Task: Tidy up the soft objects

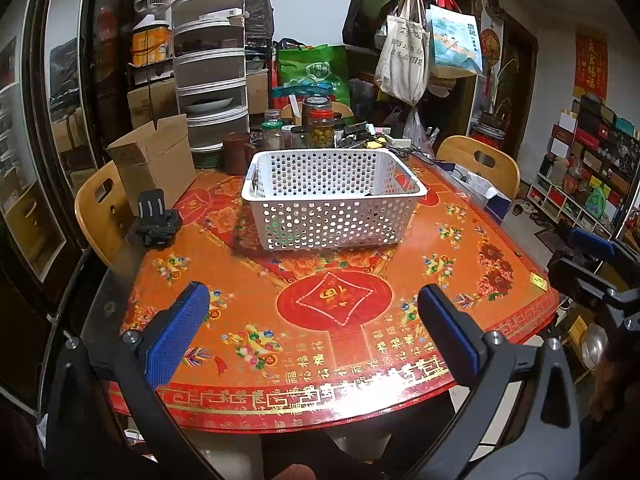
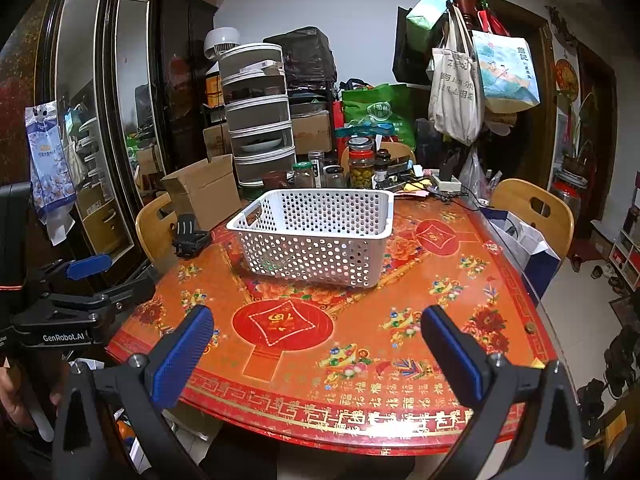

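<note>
A white perforated plastic basket [image 1: 332,196] stands on the red and orange patterned table [image 1: 332,320]; it also shows in the right wrist view [image 2: 316,232]. Something dark and green shows faintly through its holes. My left gripper [image 1: 312,320] is open and empty, held above the table's near edge, well short of the basket. My right gripper [image 2: 316,340] is open and empty, also above the near edge. The right gripper appears at the right of the left wrist view [image 1: 592,268], and the left gripper at the left of the right wrist view [image 2: 80,280].
A small black clamp mount [image 1: 154,220] sits at the table's left edge. An open cardboard box [image 1: 156,164], jars [image 1: 320,128] and a stacked food cover [image 1: 210,68] crowd the far side. Wooden chairs [image 1: 480,164] stand around the table. A coat rack with bags [image 1: 408,48] stands behind.
</note>
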Action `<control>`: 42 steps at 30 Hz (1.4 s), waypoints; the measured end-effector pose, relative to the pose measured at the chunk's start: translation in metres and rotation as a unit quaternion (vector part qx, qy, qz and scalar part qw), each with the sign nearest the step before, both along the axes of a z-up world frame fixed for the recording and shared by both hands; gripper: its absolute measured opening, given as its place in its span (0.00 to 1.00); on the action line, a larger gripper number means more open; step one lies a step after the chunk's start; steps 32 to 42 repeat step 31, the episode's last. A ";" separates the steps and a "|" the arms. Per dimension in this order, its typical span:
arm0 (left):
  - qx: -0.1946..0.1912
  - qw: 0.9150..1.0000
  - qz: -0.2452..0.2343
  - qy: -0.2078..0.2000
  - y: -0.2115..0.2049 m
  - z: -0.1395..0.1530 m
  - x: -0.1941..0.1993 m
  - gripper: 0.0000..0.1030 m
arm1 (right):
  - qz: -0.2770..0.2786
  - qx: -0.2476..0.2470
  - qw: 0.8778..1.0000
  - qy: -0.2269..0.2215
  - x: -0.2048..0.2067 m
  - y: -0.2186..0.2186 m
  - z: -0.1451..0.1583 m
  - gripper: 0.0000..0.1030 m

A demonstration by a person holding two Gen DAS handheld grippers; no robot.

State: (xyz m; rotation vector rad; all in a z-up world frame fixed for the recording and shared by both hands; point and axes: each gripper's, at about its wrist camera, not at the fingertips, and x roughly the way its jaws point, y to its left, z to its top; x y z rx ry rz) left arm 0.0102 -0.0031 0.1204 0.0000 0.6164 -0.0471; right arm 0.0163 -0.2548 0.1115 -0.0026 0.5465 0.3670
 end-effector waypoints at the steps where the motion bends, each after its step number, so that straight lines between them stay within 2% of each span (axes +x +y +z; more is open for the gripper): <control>1: 0.000 1.000 0.000 0.000 -0.001 -0.002 0.000 1.00 | 0.000 0.000 1.000 0.000 0.000 0.000 0.000 1.00; 42: -0.001 1.000 -0.005 -0.003 -0.005 -0.015 -0.002 1.00 | 0.000 0.000 1.000 0.004 0.000 -0.001 -0.007 1.00</control>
